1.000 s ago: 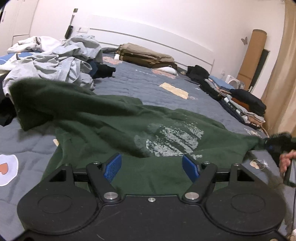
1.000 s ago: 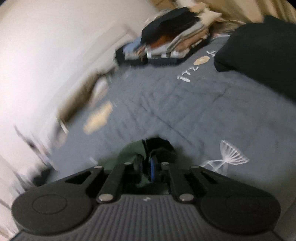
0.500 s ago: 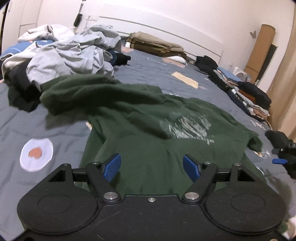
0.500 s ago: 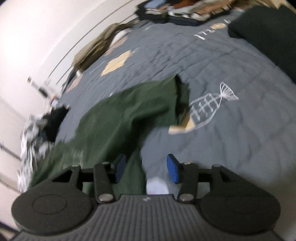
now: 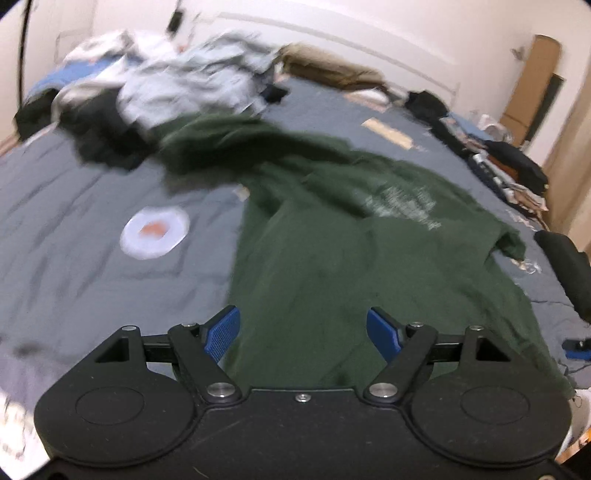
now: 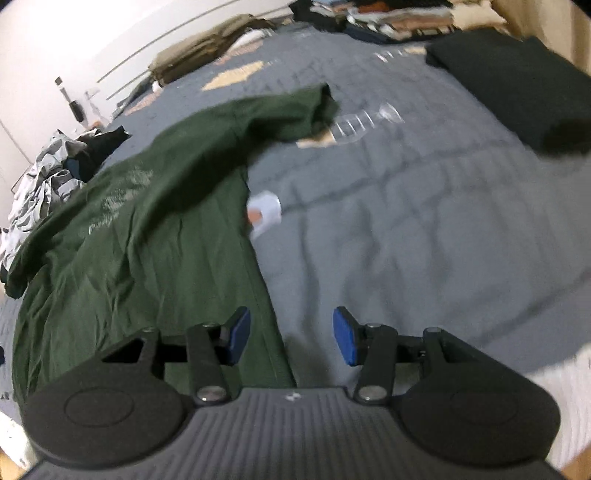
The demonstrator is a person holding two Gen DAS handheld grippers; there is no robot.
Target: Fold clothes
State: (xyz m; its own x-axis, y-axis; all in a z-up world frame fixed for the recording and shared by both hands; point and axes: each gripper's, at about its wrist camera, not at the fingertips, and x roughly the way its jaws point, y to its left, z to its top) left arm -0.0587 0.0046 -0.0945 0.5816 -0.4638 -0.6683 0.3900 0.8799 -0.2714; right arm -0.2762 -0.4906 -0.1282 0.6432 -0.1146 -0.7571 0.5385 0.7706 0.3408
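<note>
- left gripper (image 5: 303,334) is spread wide, blue pads (image 5: 222,333) well apart, nothing pinched; it hangs right over the bottom part of the green t-shirt (image 5: 332,251)
- that shirt runs straight ahead of the left claw, laid out on the grey quilt (image 5: 85,266) with its pale chest print facing up; far sleeve is bunched up ahead-left, the other sleeve flops out ahead-right
- right gripper (image 6: 291,334) is parted too and holds nothing; the green t-shirt's (image 6: 155,229) side edge runs between its fingers, left pad (image 6: 238,332) over the fabric, right pad over bare quilt (image 6: 424,229)
- further out from the left claw: a fried-egg patch (image 5: 155,232) on the quilt ahead-left; a messy heap of grey and black clothes (image 5: 155,92) beyond the shirt, pretty blurry
- ahead-right of the right claw sits a folded dark garment (image 6: 517,81); stacks of folded clothes (image 6: 388,18) way at the back
</note>
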